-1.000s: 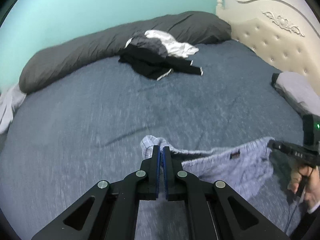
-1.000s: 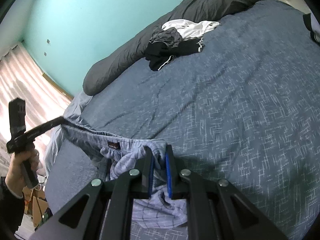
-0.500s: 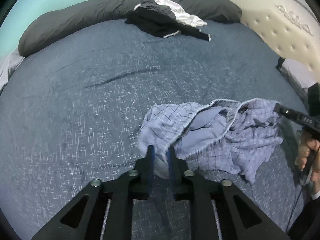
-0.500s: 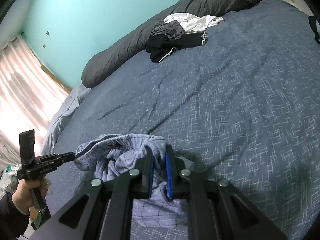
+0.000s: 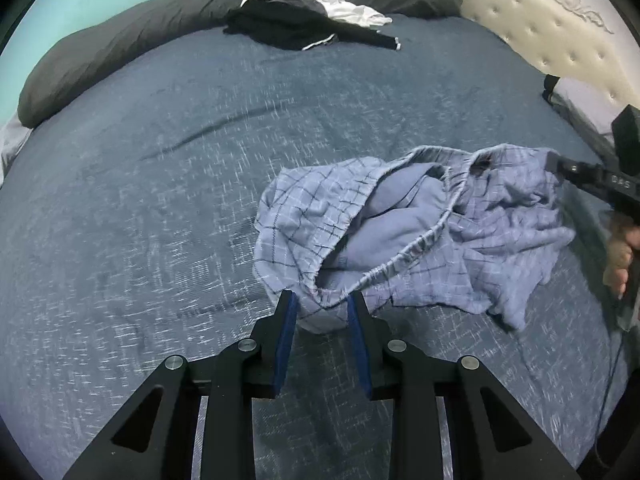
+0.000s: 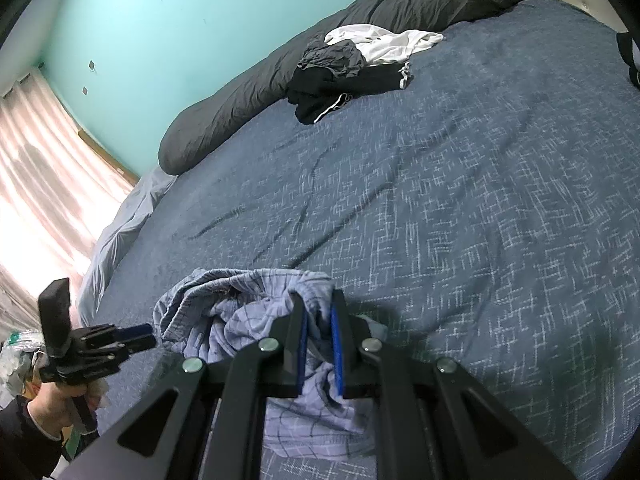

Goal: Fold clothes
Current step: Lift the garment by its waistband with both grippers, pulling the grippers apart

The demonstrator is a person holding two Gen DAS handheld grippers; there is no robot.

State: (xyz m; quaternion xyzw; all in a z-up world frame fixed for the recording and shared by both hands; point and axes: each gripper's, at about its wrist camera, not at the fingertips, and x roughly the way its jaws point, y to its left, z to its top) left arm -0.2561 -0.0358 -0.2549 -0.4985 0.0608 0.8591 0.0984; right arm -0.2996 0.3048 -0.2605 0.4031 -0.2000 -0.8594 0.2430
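My left gripper [image 5: 322, 306] jaws just spread, dropping one shorts [image 5: 400, 232] onto the bed [image 5: 160, 160]; right gripper [image 6: 318, 312] pinching them.

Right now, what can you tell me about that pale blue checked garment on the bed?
The checked shorts are light blue thin woven cloth with dark grid lines, a gathered elastic waistband and a small dark label. They lie crumpled on the blue bedspread, waist gaping. The right tool pinches one side. The left tool has just been opening; cloth sits between its parted fingers, apparently unpressed.
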